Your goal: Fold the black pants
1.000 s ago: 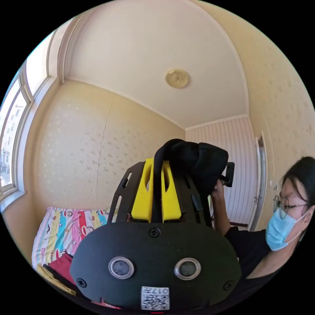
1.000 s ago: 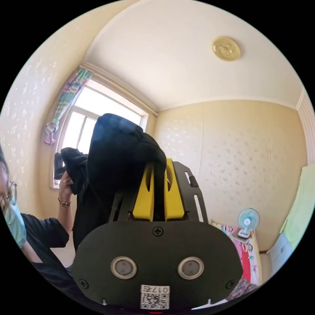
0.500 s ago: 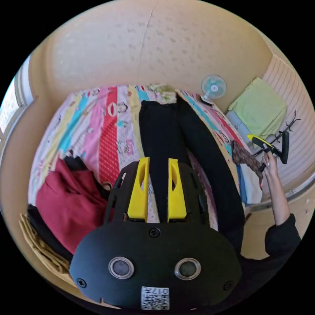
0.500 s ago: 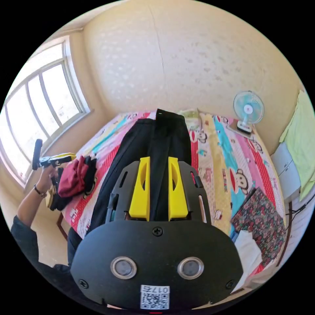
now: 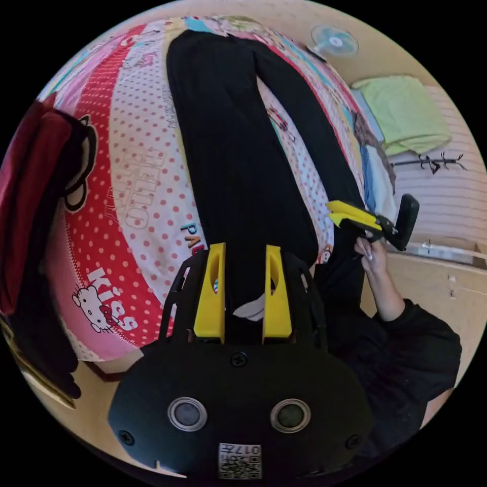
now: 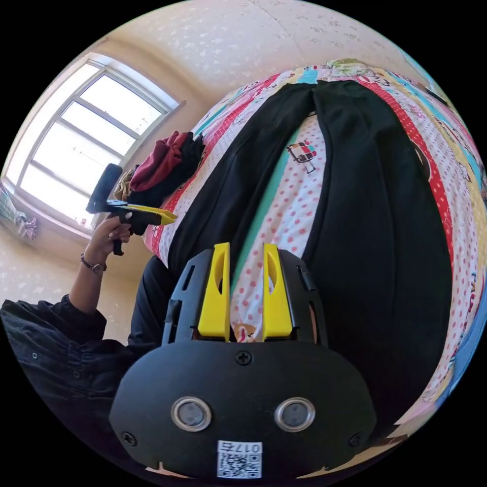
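Note:
The black pants (image 5: 238,152) lie flat on the cartoon-print bed sheet (image 5: 137,203), two legs running away from me and meeting at the far end. My left gripper (image 5: 244,253) is open just over the near end of one leg, where a white patch shows between its jaws. In the right gripper view the pants (image 6: 375,228) spread wide, and my right gripper (image 6: 243,253) is open over the strip of sheet (image 6: 284,213) between the legs. Each gripper is held in a hand at the bed's near edge: the right gripper (image 5: 350,217), the left gripper (image 6: 152,215).
A pile of red and dark clothes (image 5: 30,203) (image 6: 162,162) sits at the left side of the bed. Folded things (image 5: 378,172) lie at its right edge, with a green cloth (image 5: 406,111) and a fan (image 5: 335,40) beyond. A window (image 6: 86,137) is on the left.
One second ago both grippers were shut on bunched black fabric held up toward the ceiling. They have since opened, the pants lie spread on the bed, and both cameras have tipped down close over it.

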Motion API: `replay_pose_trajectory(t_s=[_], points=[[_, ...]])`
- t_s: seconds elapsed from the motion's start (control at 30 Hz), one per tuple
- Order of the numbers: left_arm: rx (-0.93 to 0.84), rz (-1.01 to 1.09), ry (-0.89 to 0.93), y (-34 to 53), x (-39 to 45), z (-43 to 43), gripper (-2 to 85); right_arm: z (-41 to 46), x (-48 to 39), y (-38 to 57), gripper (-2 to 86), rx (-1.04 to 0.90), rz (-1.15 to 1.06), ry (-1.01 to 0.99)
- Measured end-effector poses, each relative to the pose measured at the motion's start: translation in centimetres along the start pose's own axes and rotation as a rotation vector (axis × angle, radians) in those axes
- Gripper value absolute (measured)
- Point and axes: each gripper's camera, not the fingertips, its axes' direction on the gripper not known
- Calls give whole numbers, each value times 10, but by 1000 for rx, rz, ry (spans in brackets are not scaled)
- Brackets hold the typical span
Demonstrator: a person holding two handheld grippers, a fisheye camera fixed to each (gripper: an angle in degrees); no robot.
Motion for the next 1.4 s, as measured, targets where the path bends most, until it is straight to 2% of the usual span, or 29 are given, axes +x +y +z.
replay_pose_trajectory(t_s=[0.07, 0.13, 0.23, 0.37, 0.53, 0.6, 0.67, 0.73, 0.8, 0.9, 1.0, 1.07, 1.23, 1.33, 1.4], points=[[-83, -17, -68, -25, -1, 21, 115, 15, 0, 0, 88, -84, 10, 72], [-77, -63, -95, -38, -4, 24, 105, 34, 7, 4, 87, -202, 35, 120], [-9, -107, -120, -36, -3, 20, 101, 23, 21, 24, 94, -155, 75, 72], [128, -97, -211, -21, 9, 21, 100, 5, 42, 64, 119, -71, 119, -95], [382, -246, -105, 49, -10, 0, 89, -13, 47, 103, 131, -76, 99, -160], [422, -328, -57, 68, -26, 6, 111, -29, 46, 125, 127, -80, 68, -158], [363, -342, 33, 68, -42, 29, 133, -51, 49, 145, 123, -38, 68, -133], [410, -340, -39, 72, -41, 41, 127, -80, 61, 166, 120, 36, 101, -108], [368, -287, -103, 69, -29, 44, 96, -125, 85, 190, 119, 110, 148, -31], [249, -101, -14, 69, -18, 51, 34, -188, 121, 224, 121, 186, 241, 170], [279, -145, 95, 92, -40, 52, 25, -232, 155, 267, 125, 198, 348, 279], [304, -197, 160, 104, -56, 56, 25, -242, 176, 296, 131, 161, 419, 296], [332, -325, 176, 132, -77, 61, 49, -227, 209, 361, 140, 17, 492, 188], [398, -293, 208, 143, -69, 43, 77, -222, 208, 387, 119, 1, 470, 189], [405, -225, 243, 140, -56, 28, 86, -239, 195, 405, 61, 57, 420, 178]])
